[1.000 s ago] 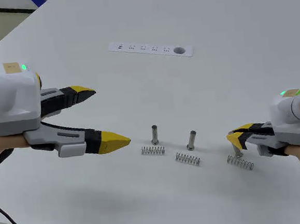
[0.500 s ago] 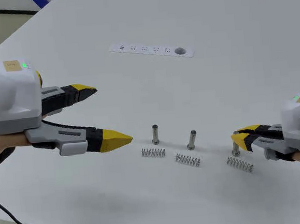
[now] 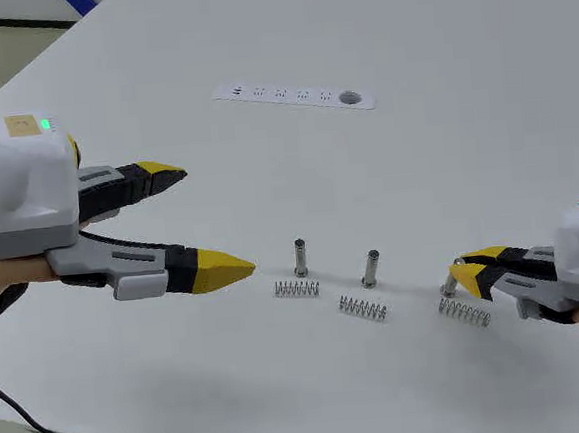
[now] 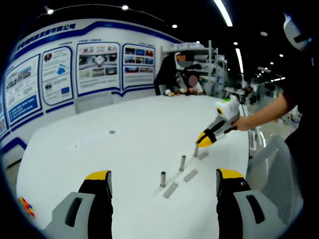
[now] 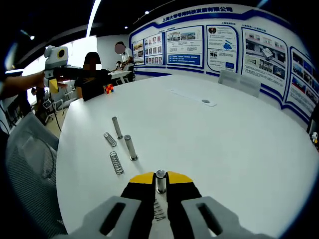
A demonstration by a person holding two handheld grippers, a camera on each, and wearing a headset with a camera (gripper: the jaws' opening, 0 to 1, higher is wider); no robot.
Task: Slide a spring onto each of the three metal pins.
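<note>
Had the jaws of the right gripper (image 3: 464, 266) clenched on the rightmost silver metal pin (image 3: 448, 286) on the white desk (image 3: 416, 166), coiled wire spring (image 3: 465, 312) just beside. Had the jaws of the left gripper (image 3: 217, 220) spread wide.

- On the table (image 3: 462, 113), three pins stand in a row across the lower centre of the head view: left pin (image 3: 300, 258), middle pin (image 3: 371, 268), right pin (image 3: 449, 286).
- One spring lies flat just below each pin: left spring (image 3: 296, 289), middle spring (image 3: 363, 308), right spring (image 3: 464, 312).
- Power strip (image 3: 292, 95) is at upper centre, well above the row.
- My left gripper (image 3: 218, 220) is at frame left, apart from the left pin.
- My right gripper (image 3: 461, 268) is at lower right, with the right pin between its jaw tips.
</note>
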